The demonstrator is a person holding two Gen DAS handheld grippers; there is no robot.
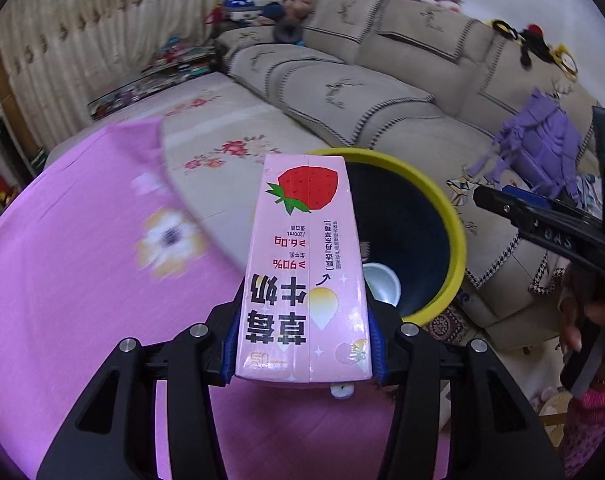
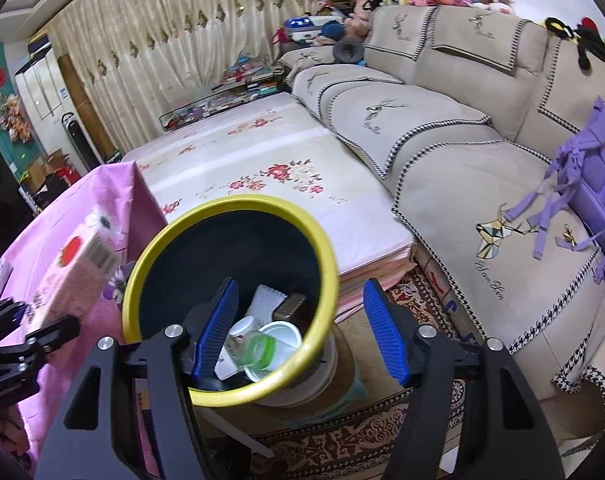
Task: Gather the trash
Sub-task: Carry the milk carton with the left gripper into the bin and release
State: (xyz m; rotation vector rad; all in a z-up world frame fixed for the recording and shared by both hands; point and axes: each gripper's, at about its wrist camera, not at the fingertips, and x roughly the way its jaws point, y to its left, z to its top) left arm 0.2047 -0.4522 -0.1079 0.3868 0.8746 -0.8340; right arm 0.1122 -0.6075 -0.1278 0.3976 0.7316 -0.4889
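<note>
My left gripper point(image 1: 302, 354) is shut on a pink strawberry milk carton point(image 1: 302, 264), its blue pads pressing both sides. The carton stands up out of the jaws over the pink flowered tablecloth point(image 1: 82, 260), its top in front of the rim of the yellow-rimmed dark bin point(image 1: 454, 240). From the right wrist camera the carton point(image 2: 70, 276) shows blurred at the left, beside the bin point(image 2: 150, 240). My right gripper point(image 2: 300, 330) is open and empty above the bin's right edge. Inside the bin lie a white cup point(image 2: 280, 338), a clear bottle point(image 2: 254, 346) and other rubbish.
A beige sofa point(image 2: 462, 152) runs along the right with a purple backpack point(image 2: 590, 184) on it. A flowered mat point(image 2: 262, 160) covers a low platform behind the bin. A patterned rug point(image 2: 362, 432) lies under the bin. A person's hand point(image 1: 582, 320) holds the right gripper.
</note>
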